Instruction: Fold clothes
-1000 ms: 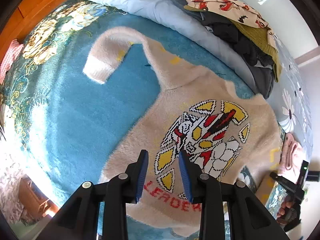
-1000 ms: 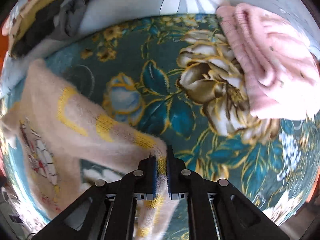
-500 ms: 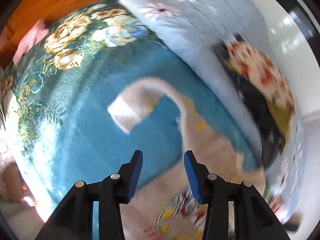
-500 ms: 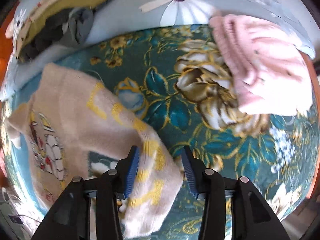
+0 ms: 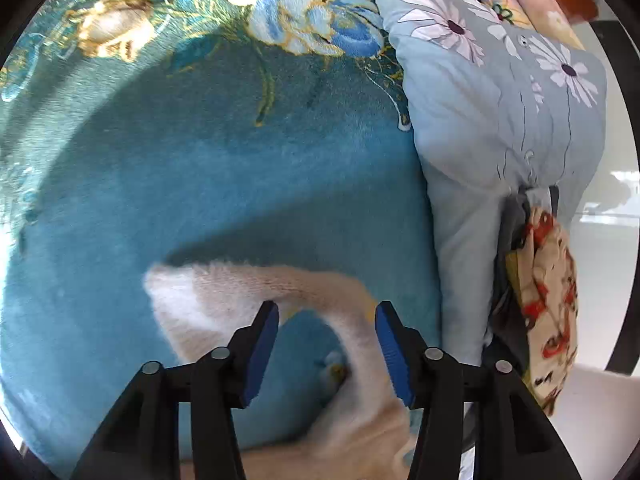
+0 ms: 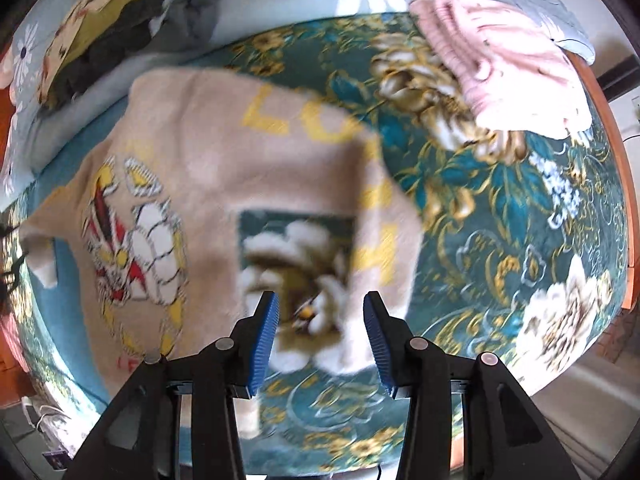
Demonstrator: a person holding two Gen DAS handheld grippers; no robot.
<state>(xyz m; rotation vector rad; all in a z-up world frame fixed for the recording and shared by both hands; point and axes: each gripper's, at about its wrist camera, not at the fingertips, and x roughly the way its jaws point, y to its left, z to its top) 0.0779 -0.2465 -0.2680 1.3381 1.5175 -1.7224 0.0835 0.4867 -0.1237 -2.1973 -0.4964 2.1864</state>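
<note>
A fuzzy beige sweater (image 6: 208, 168) with a robot picture and yellow letters lies flat on the teal flowered bedspread (image 6: 500, 208). Its right sleeve (image 6: 380, 216) is bent down along the body, cuff near my right gripper (image 6: 320, 336), which is open and empty just above it. In the left wrist view the other sleeve (image 5: 320, 288) curves across the bedspread (image 5: 224, 184), its white cuff (image 5: 188, 304) at the left. My left gripper (image 5: 326, 348) is open, its jaws on either side of the sleeve's curve, holding nothing.
A folded pink knit (image 6: 504, 64) lies at the far right of the bed. A pile of dark, olive and patterned clothes (image 6: 132, 28) sits on the light blue daisy quilt (image 5: 492, 120) along the far side. Wooden bed frame (image 6: 616, 132) at the right edge.
My right gripper opened and let go of the right sleeve, then drew back. My left gripper swung from the sweater's body over to the left sleeve and opened wider.
</note>
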